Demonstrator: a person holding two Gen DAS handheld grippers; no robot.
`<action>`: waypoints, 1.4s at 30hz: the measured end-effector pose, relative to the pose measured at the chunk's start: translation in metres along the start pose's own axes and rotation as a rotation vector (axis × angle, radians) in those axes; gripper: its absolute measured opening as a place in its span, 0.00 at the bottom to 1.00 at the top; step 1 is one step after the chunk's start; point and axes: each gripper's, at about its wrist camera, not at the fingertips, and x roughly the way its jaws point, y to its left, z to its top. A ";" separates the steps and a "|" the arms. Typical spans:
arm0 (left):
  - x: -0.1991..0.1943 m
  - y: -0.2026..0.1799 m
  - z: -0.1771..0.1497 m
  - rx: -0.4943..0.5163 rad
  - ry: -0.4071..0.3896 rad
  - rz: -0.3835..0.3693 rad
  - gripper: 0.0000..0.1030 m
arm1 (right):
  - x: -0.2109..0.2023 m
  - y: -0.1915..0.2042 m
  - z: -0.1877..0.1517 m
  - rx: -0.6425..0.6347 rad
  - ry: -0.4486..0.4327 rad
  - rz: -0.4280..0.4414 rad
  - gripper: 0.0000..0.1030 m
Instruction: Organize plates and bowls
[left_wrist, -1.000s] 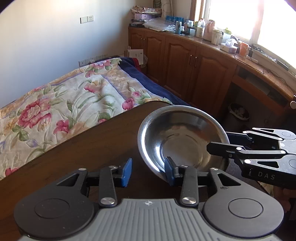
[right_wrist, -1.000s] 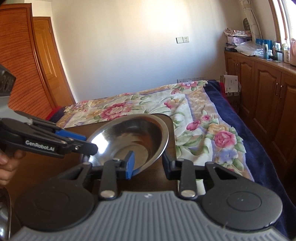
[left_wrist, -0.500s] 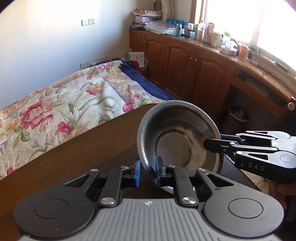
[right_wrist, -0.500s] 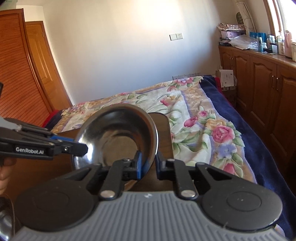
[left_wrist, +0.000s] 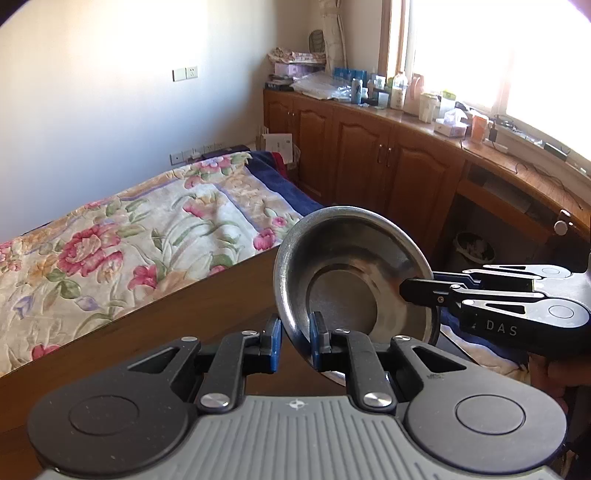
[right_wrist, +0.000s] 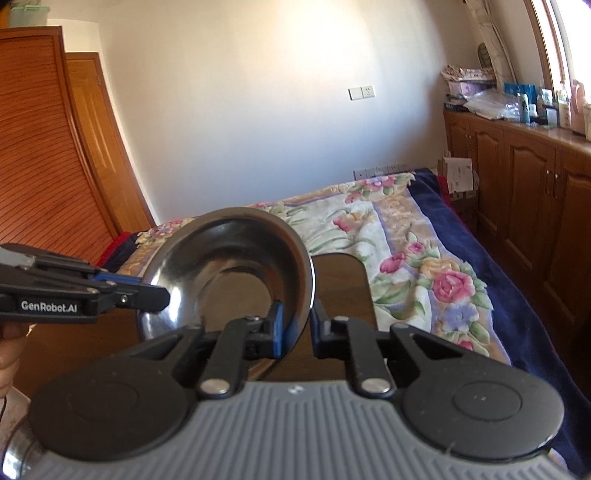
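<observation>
A stainless steel bowl (left_wrist: 351, 273) hangs tilted on edge above the brown wooden table (left_wrist: 184, 314), its hollow facing both cameras. My left gripper (left_wrist: 295, 343) is shut on the bowl's lower left rim, one blue pad on each side of the metal. From the right, my right gripper (left_wrist: 413, 293) is clamped on the opposite rim. In the right wrist view the bowl (right_wrist: 229, 258) stands steeply, my right gripper (right_wrist: 297, 325) is shut on its right rim, and the left gripper (right_wrist: 159, 295) holds the left rim.
A bed with a floral quilt (left_wrist: 129, 240) lies just beyond the table's far edge. Wooden cabinets (left_wrist: 388, 166) with a cluttered top run along the right wall. Part of another steel dish (right_wrist: 14, 450) shows at the lower left. A hand (right_wrist: 9, 354) holds the left gripper.
Both grippers went from open around the rim to shut on it. The bowl has risen off the table and tipped from nearly flat to steeply on edge.
</observation>
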 end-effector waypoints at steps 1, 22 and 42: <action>-0.004 0.001 0.000 0.001 -0.005 0.002 0.17 | -0.003 0.003 0.001 -0.007 -0.004 0.000 0.16; -0.085 -0.001 -0.044 -0.004 -0.082 0.007 0.17 | -0.046 0.043 -0.003 -0.074 -0.024 0.008 0.16; -0.130 0.006 -0.111 -0.068 -0.105 -0.016 0.17 | -0.074 0.087 -0.038 -0.113 -0.006 0.020 0.16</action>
